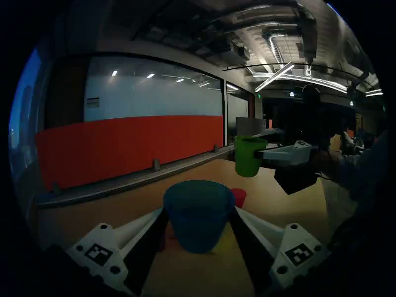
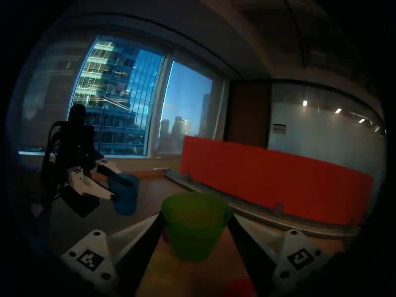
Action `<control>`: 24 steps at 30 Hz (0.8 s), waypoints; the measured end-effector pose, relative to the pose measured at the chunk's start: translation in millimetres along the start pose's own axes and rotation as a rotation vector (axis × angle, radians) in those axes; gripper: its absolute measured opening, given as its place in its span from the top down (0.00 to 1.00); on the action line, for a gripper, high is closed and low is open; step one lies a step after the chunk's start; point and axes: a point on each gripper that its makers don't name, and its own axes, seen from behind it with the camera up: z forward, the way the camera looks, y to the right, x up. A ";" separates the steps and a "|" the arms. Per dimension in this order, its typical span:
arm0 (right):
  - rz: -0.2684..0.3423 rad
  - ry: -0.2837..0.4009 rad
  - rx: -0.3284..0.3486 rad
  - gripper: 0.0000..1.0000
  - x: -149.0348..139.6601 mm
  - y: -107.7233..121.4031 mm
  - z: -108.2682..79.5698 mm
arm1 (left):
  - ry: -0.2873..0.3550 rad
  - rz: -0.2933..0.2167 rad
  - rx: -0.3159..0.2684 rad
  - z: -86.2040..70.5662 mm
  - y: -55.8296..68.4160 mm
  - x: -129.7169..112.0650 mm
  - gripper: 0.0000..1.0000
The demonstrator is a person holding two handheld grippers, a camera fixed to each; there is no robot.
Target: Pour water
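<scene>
Pre-pour stage: the left gripper (image 1: pixel 198 214) is clamped on the blue cup (image 1: pixel 199 225) and the right gripper (image 2: pixel 195 219) on the green cup (image 2: pixel 194 232), both upright above the table (image 1: pixel 282 210); next, one rim probably goes over the other, then tilts.

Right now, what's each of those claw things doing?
Left gripper: closed on the blue cup.
Right gripper: closed on the green cup.
</scene>
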 end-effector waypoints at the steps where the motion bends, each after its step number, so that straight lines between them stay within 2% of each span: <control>1: 0.001 0.001 0.001 0.07 0.4 -0.4 -0.1 | 0.004 0.000 0.001 -0.2 0.1 1.7 0.16; 11: 0.013 0.008 0.027 0.07 2.6 -8.2 -0.1 | 0.040 0.026 0.011 -1.8 -0.7 25.7 0.16; 24: 0.024 0.001 0.094 0.08 -3.1 -37.6 6.5 | 0.088 0.147 0.058 -8.0 -4.4 62.2 0.16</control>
